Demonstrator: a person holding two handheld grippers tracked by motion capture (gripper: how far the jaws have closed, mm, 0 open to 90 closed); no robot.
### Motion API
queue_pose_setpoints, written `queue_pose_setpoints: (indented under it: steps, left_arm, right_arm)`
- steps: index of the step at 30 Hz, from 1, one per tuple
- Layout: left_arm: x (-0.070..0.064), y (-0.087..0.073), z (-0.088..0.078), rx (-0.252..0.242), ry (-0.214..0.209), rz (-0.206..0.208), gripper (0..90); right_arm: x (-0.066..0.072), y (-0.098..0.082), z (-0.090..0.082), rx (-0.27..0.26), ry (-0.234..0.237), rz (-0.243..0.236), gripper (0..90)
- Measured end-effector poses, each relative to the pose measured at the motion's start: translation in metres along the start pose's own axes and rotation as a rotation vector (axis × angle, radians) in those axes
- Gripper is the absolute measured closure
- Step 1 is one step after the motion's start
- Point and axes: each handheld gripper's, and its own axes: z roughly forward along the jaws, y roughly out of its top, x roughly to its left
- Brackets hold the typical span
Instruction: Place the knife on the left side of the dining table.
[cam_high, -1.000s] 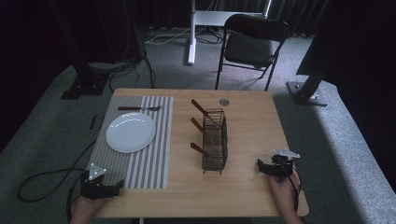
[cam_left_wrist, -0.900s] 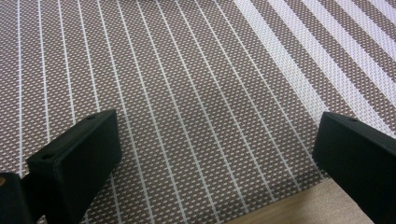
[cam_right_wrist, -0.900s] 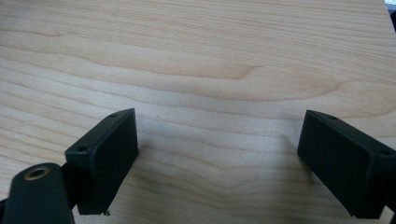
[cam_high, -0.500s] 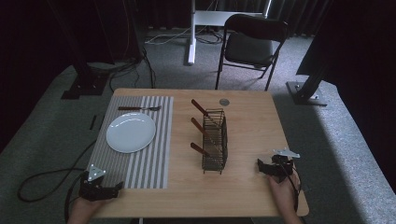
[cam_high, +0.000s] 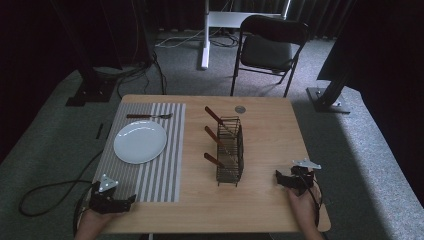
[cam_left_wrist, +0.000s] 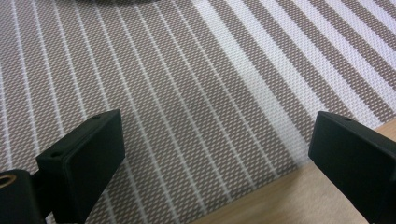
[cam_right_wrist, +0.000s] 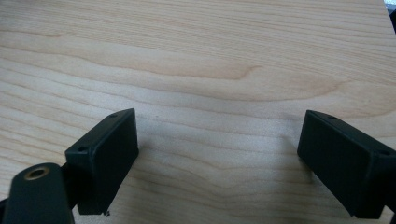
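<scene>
Left gripper (cam_left_wrist: 215, 163), jaws wide apart, low over striped placemat (cam_left_wrist: 196, 93) near its wooden table (cam_left_wrist: 280, 200) edge.

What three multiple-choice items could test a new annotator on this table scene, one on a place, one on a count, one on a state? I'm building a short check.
1. Where does the fork lie?
A. on the placemat beyond the plate
B. inside the wire basket
C. on the chair

2. How many brown handles stick out of the wire basket?
A. one
B. three
C. five

3. How do the left tool and right tool stand?
A. both open and empty
B. both shut on cutlery
C. left open, right shut

Key: 1 A, it lies on the striped placemat past the white plate; 2 B, three handles show along the basket's left side; 3 A, both gripper views show wide gaps holding nothing.
</scene>
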Motion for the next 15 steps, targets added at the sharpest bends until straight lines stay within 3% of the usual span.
queue_pose_setpoints:
  steps: [15]
  left_arm:
    - [-0.025, 0.031, -0.004, -0.055, -0.102, 0.047, 3.9]
  right_arm:
    - [0.000, 0.000, 0.000, 0.000, 0.000, 0.001, 11.7]
